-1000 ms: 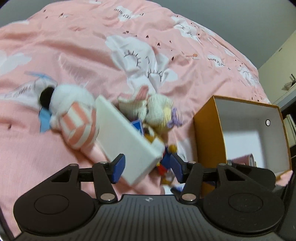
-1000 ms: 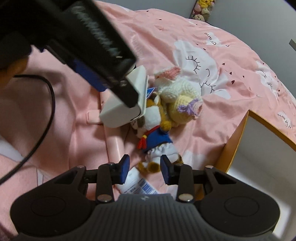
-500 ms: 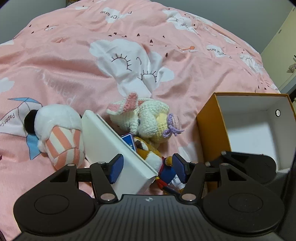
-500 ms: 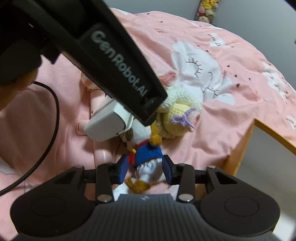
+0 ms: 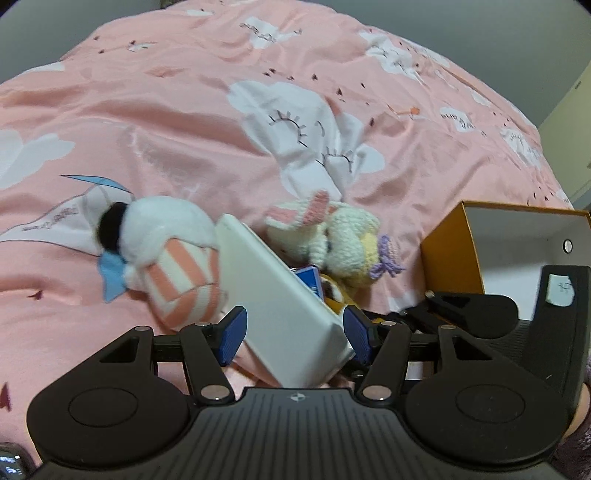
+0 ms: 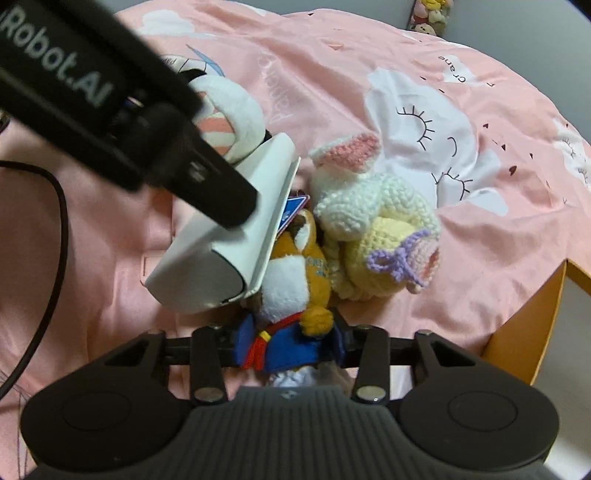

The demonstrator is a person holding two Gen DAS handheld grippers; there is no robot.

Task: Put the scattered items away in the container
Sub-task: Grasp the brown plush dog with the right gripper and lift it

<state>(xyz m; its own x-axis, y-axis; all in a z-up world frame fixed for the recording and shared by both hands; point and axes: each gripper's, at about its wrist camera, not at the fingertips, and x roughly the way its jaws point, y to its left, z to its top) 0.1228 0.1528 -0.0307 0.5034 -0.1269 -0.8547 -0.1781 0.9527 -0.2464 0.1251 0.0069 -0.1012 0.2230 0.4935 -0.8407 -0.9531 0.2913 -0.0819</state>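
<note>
A white flat box point(image 5: 284, 306) lies tilted on the pink bed between the blue pads of my left gripper point(image 5: 293, 336), which is open around its near end. It also shows in the right wrist view point(image 6: 229, 236). My right gripper point(image 6: 288, 350) straddles the blue body of an orange plush chipmunk point(image 6: 295, 273); its fingertips are hidden by the toy. A crocheted white and yellow bunny point(image 6: 373, 218) lies beside the chipmunk. A white plush with pink stripes point(image 5: 166, 258) lies left of the box. The orange container point(image 5: 509, 251) with a white inside stands at the right.
The pink cloud-print duvet point(image 5: 258, 110) covers the whole bed. The left gripper's black body point(image 6: 110, 110) crosses the upper left of the right wrist view, with a black cable point(image 6: 55, 229) below it. A shelf of small plush toys point(image 6: 430, 14) stands far back.
My right gripper moved forward over the chipmunk, whose blue body now sits between its fingers. My left gripper stayed around the white box's end.
</note>
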